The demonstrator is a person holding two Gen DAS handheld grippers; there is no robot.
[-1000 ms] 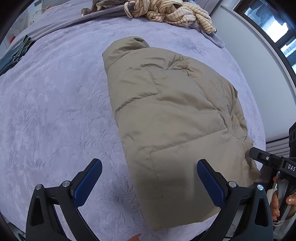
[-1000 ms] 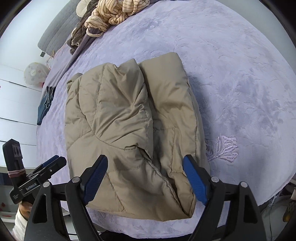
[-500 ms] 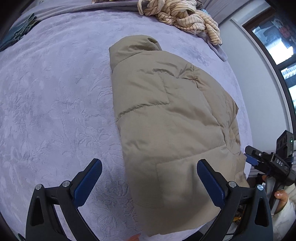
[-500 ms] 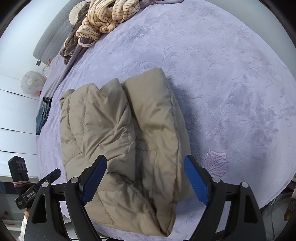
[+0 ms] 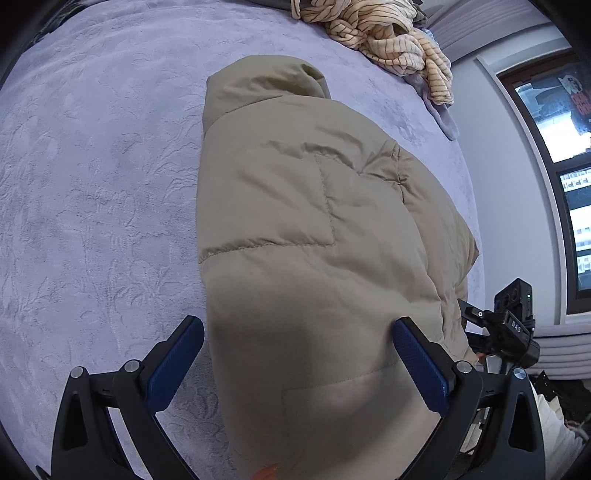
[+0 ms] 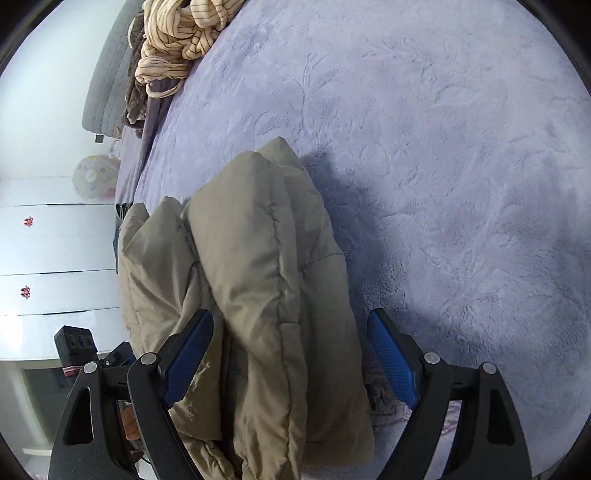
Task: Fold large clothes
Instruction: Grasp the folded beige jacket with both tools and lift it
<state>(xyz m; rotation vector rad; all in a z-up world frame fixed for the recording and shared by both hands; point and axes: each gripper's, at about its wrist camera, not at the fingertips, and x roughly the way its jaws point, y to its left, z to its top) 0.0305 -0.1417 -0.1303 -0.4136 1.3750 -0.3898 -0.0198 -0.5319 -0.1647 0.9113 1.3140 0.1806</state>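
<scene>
A beige puffer jacket [image 5: 314, 229] lies folded lengthwise on the lavender bedspread [image 5: 92, 184], collar at the far end. My left gripper [image 5: 299, 365] is open with its blue pads on either side of the jacket's near hem. In the right wrist view the jacket [image 6: 258, 277] shows its folded layers edge-on. My right gripper [image 6: 291, 362] is open and straddles the jacket's near end. The right gripper also shows at the right edge of the left wrist view [image 5: 506, 328].
A heap of striped cream clothes [image 5: 388, 33] lies at the far end of the bed, also in the right wrist view [image 6: 177, 40]. A window [image 5: 554, 147] is on the right. White drawers [image 6: 55, 258] stand beyond the bed's edge.
Both grippers have moved in closer and lower over the jacket's near end, so the jacket now fills the space between each pair of open fingers.
</scene>
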